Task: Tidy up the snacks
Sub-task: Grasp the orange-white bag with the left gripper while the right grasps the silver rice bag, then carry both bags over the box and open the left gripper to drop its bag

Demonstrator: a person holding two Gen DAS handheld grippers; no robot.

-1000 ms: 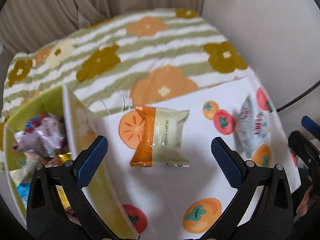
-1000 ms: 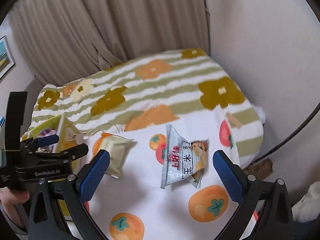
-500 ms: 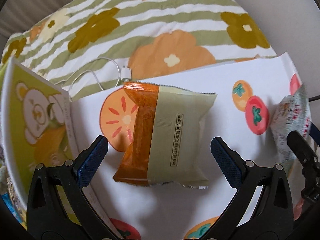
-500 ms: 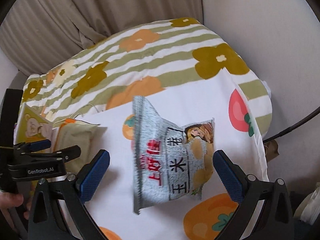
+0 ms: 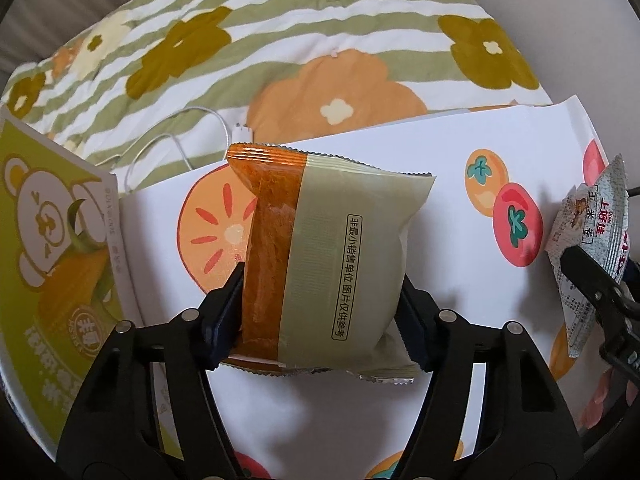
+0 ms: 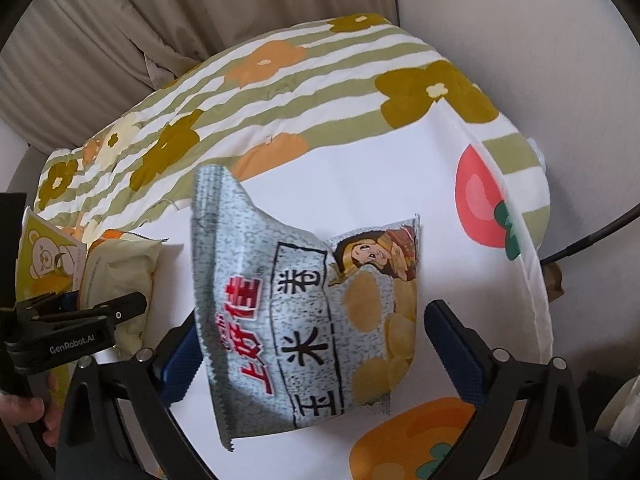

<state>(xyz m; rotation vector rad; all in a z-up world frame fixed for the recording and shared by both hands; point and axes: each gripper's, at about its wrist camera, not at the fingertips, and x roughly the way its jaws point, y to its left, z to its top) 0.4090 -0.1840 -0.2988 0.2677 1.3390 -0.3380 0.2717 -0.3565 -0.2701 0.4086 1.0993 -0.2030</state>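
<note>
While pinched on both sides by left claw, pastry pack sits on white fruit-print sheet, orange end toward green box. Claw narrowed to pack width, blue pads pressed into left and right edges, pack bulging between them. Same pack visible in right wrist view, with left claw across it. Green box with bear print just left of pack, wall upright, contents out of view. White cable lying on striped floral blanket beyond sheet's far edge. Right claw straddling grey chip bag: left pad at or touching bag's left edge, right pad clear of bag's right edge with gap showing. Partly open, not clamped; real contact on left side hard to confirm. Chip bag flat on sheet, red lettering and cartoon figure up, sealed serrated edges at near and far ends. In left wrist view, chip bag near right border, well apart from pastry pack, one black finger of right claw over it. Hand gripping left claw's handle at left border of right view. Curtain and wall behind blanket.
</note>
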